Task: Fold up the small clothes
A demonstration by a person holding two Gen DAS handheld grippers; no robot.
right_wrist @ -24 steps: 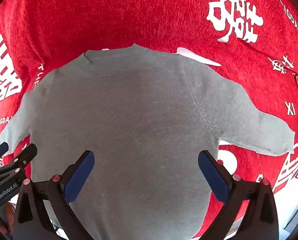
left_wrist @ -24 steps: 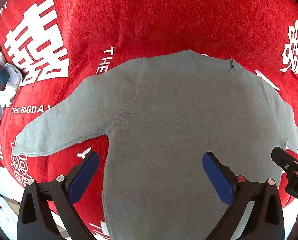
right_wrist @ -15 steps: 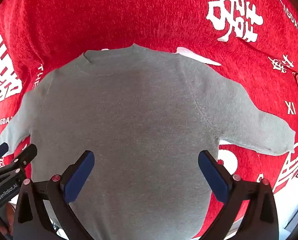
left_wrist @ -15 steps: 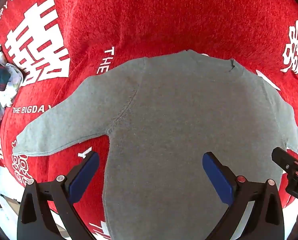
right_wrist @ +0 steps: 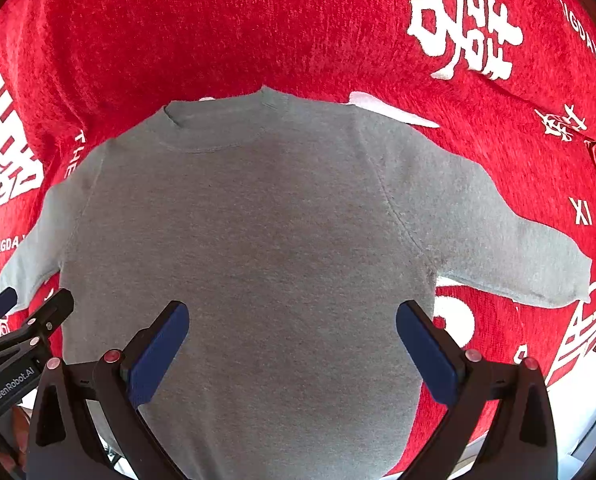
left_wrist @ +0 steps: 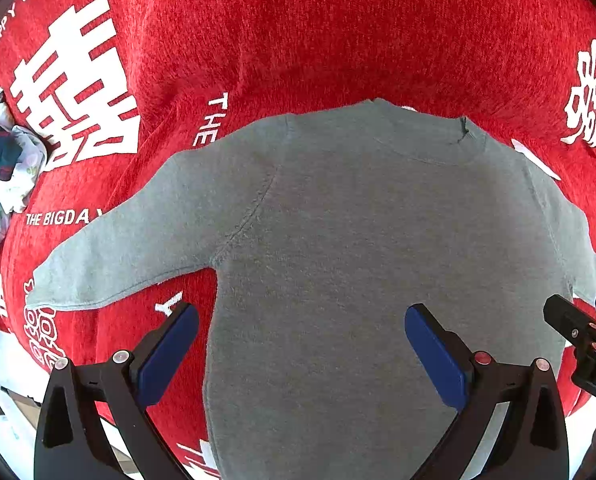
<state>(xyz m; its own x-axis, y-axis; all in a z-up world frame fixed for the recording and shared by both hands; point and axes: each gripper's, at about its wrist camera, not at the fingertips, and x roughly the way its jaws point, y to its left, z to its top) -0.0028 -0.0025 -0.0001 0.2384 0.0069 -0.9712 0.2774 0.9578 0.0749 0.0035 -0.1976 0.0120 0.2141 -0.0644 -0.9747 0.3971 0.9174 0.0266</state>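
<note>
Each gripper is built from black angular arms tipped with flat dark-blue pads: the left gripper (left_wrist: 301, 344) and the right gripper (right_wrist: 292, 340). Small red and silver screws are set in the arms, and white "GenRobot.AI" lettering is printed on the housing.

Both wrist views look steeply down, close over a grey sweatshirt (left_wrist: 358, 240) spread on a red printed cloth (left_wrist: 338, 32). Left view sits toward the left sleeve, right view toward the right sleeve. They share the sweatshirt's body and neckline; each catches the other's fingers (left_wrist: 566, 316) at its lower edge.
</note>
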